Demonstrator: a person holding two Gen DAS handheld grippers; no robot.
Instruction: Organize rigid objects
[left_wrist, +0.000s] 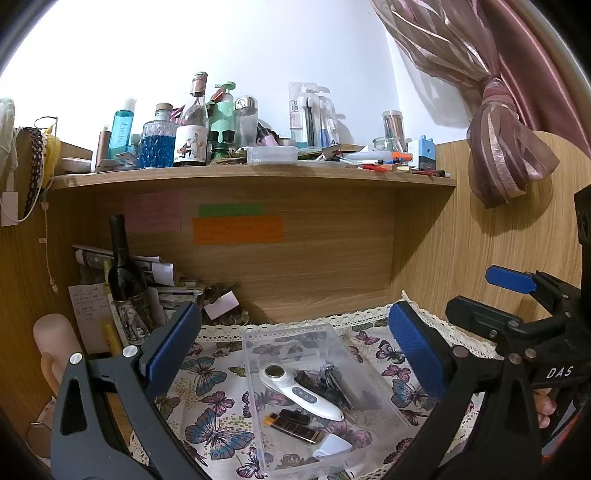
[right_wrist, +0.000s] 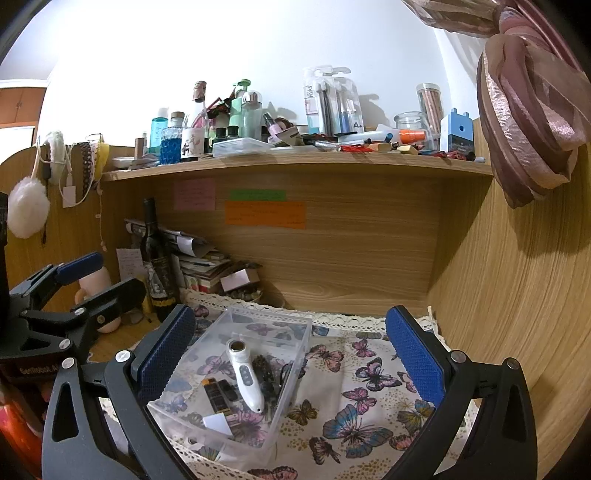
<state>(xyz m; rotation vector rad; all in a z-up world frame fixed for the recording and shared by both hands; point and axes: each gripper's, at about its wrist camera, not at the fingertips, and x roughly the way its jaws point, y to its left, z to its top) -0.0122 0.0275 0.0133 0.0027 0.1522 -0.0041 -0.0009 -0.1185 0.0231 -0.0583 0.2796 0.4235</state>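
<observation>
A clear plastic box (left_wrist: 255, 339) (right_wrist: 295, 325) sits on a butterfly-print cloth (left_wrist: 207, 373) (right_wrist: 354, 373) on the desk. It holds a white handheld device (left_wrist: 299, 391) (right_wrist: 245, 376), a black and gold lighter-like item (left_wrist: 295, 424) (right_wrist: 216, 397), a dark comb or clip (left_wrist: 340, 384) (right_wrist: 266, 373) and a small white piece (left_wrist: 332, 445) (right_wrist: 216, 422). My left gripper (left_wrist: 295, 339) is open and empty above the box. My right gripper (right_wrist: 291, 339) is open and empty, with the box near its left finger. It also shows in the left wrist view (left_wrist: 517, 295).
A wooden shelf (left_wrist: 255, 177) (right_wrist: 295, 162) above is crowded with bottles, jars and pens. A dark wine bottle (left_wrist: 123, 262) (right_wrist: 157, 258) and stacked papers (left_wrist: 162, 280) stand at the back left. Wooden panels enclose the back and right. A tied curtain (left_wrist: 506, 147) hangs at right.
</observation>
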